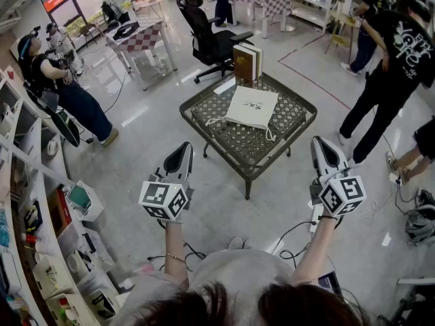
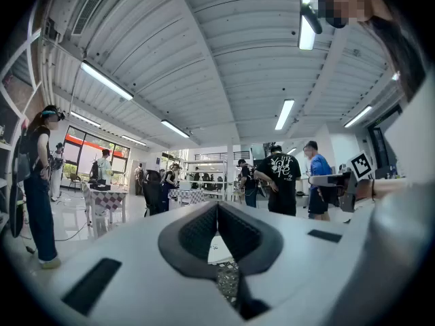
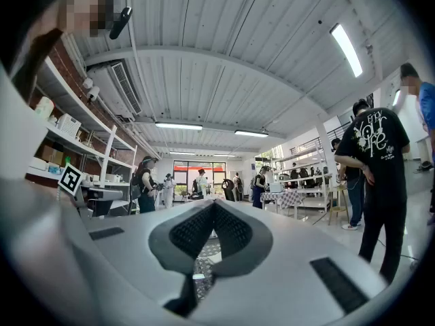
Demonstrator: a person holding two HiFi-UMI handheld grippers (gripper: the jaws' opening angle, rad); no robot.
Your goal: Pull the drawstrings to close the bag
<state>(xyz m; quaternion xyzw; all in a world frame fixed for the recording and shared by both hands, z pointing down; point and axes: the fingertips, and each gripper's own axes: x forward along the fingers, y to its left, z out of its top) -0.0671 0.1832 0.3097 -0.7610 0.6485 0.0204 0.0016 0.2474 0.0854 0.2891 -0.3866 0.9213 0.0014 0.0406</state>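
Note:
A white drawstring bag [image 1: 251, 106] lies flat on a small square lattice-top table [image 1: 293, 124], its cords trailing off both bottom corners. My left gripper [image 1: 181, 149] is held level well short of the table's near left side, jaws shut with nothing in them. My right gripper [image 1: 321, 146] hangs level off the table's near right side, also shut and empty. Through the closed tips of the left gripper [image 2: 217, 206] a sliver of the bag and table shows; the right gripper [image 3: 213, 204] shows the same.
A brown book [image 1: 246, 62] stands upright at the table's far edge, with a black office chair [image 1: 207, 36] behind it. A person in black [image 1: 391, 70] stands to the right, another person [image 1: 61, 87] at the left by white shelving [image 1: 27, 202]. Cables [image 1: 292, 240] lie on the floor.

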